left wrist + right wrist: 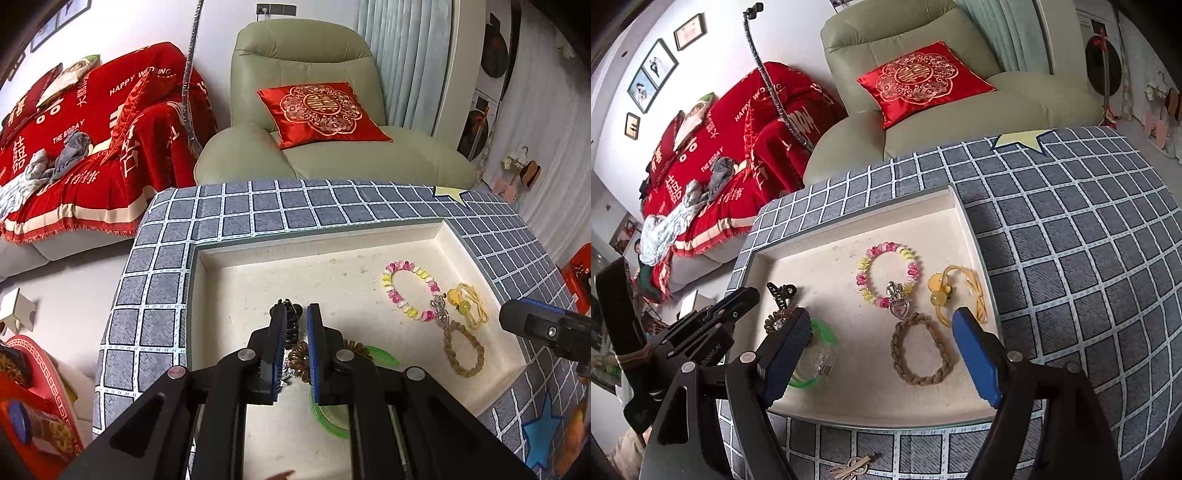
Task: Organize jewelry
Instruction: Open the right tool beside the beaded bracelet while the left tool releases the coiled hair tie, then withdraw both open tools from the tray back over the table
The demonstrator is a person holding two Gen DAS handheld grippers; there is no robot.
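The shallow cream tray (783, 400) sits on a tabletop cloth of grey squares crossed by white lines (1071, 258). In it lie a pink, yellow and white beaded bracelet (866, 266), a tan braided loop (919, 349), a yellow corded charm (938, 290), a translucent green bangle (822, 332) and a black claw clip (779, 293)

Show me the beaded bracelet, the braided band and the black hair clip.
beaded bracelet (863, 266), right wrist view, left side beads
braided band (921, 380), right wrist view, bottom of loop
black hair clip (778, 294), right wrist view, toothed arm
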